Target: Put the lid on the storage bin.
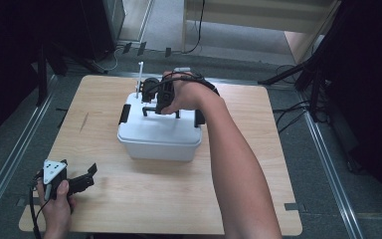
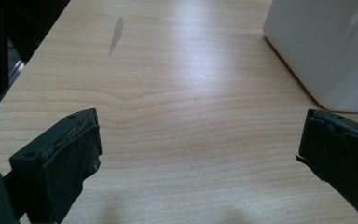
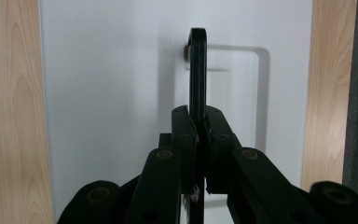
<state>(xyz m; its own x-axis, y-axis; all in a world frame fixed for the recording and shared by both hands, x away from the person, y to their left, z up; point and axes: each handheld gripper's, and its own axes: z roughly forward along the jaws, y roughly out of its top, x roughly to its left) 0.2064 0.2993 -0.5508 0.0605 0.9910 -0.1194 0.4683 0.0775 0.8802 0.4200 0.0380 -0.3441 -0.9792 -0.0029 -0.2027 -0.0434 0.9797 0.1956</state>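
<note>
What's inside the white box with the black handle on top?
You can't see inside. The white box has its lid on, so whatever is in there is covered. The right claw pinches the black handle on top of the lid.

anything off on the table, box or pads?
Two small things. A grey scuff streaks the wooden table left of the white box. The left gripper pad looks frayed along its edge. The right gripper is clamped on the box's black handle, upright.

The box [image 1: 159, 133] sits mid-frame on the table [image 1: 238, 194]. The right gripper [image 1: 161, 97] is on its lid handle [image 3: 197, 70]; the left gripper [image 1: 77, 181] lies lower left, well apart.
</note>
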